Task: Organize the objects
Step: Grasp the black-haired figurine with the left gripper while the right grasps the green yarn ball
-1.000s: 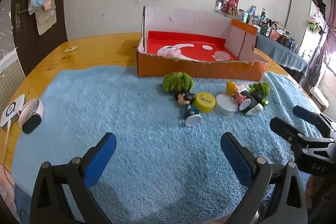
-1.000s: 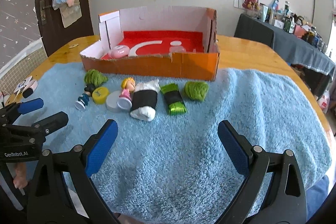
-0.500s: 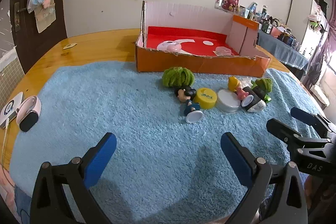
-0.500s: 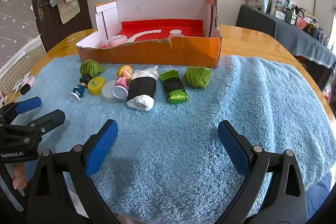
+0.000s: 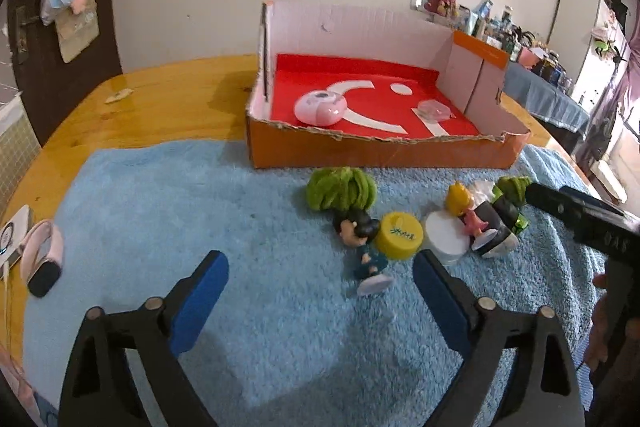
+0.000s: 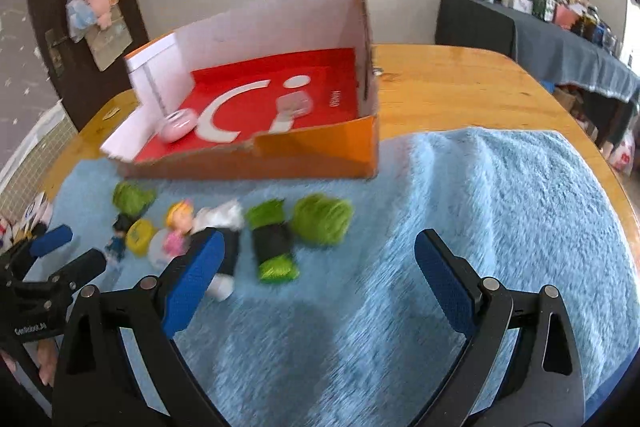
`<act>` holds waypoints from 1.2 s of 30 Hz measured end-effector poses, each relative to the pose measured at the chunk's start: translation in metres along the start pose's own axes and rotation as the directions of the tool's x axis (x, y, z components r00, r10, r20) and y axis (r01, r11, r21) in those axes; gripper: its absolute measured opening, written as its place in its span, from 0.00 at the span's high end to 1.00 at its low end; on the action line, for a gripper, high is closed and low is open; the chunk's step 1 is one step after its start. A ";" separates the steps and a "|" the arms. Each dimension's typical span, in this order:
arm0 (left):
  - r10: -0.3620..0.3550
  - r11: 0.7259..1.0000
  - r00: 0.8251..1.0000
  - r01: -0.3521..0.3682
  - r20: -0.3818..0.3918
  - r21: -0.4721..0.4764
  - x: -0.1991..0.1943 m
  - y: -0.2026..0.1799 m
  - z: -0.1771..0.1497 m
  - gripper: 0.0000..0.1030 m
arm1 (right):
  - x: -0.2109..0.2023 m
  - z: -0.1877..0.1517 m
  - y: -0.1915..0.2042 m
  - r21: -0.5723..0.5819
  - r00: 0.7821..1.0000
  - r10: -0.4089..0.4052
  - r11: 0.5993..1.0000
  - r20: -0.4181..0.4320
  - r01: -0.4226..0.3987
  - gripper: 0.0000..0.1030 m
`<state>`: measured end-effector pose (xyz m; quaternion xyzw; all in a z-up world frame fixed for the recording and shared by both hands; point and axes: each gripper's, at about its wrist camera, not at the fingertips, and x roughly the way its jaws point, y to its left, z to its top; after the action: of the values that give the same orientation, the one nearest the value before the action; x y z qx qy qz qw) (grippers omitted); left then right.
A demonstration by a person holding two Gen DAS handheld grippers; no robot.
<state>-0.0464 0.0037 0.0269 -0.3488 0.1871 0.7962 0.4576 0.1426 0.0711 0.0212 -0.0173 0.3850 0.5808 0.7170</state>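
The left gripper (image 5: 320, 291) is closing with only blue towel (image 5: 160, 211) between its jaws; the right gripper (image 6: 316, 271) hovers spread. Toys, including a dark-haired figurine (image 5: 362, 247), lie before the orange box (image 5: 360, 151).

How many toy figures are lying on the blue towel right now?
2. The dark-haired figure lies beside the yellow lid; the blonde figure rests across the white lid. Others could be hidden behind the rolled bundles.

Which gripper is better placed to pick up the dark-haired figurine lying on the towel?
Left. The left gripper, jaws closing with nothing between them, has the figurine just ahead of its fingers. The right gripper faces the green-and-black roll, farther along the row.
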 end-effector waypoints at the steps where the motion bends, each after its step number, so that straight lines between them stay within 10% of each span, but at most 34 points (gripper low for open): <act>1: -0.014 1.000 1.000 0.014 -0.014 0.002 0.003 0.000 0.002 0.13 | 0.002 0.003 -0.003 0.006 1.000 -0.007 1.000 -0.004 0.007 0.06; 6: -0.038 0.999 0.998 0.040 -0.053 0.035 0.016 -0.003 0.008 0.28 | 0.014 0.011 -0.012 0.027 0.999 -0.030 0.999 -0.021 0.031 0.07; 20: -0.144 0.985 0.987 0.150 -0.071 0.085 0.023 -0.009 0.009 0.73 | 0.031 0.011 -0.010 -0.006 0.996 0.016 1.000 -0.089 -0.016 0.58; 36: -0.158 0.980 0.986 0.164 -0.060 0.110 0.014 -0.011 0.004 0.79 | 0.019 0.011 -0.005 -0.047 0.999 -0.002 0.999 -0.051 0.000 0.66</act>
<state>-0.0437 0.0204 0.0196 -0.3562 0.2150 0.7356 0.5346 0.1529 0.0905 0.0159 -0.0492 0.3895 0.5888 0.7065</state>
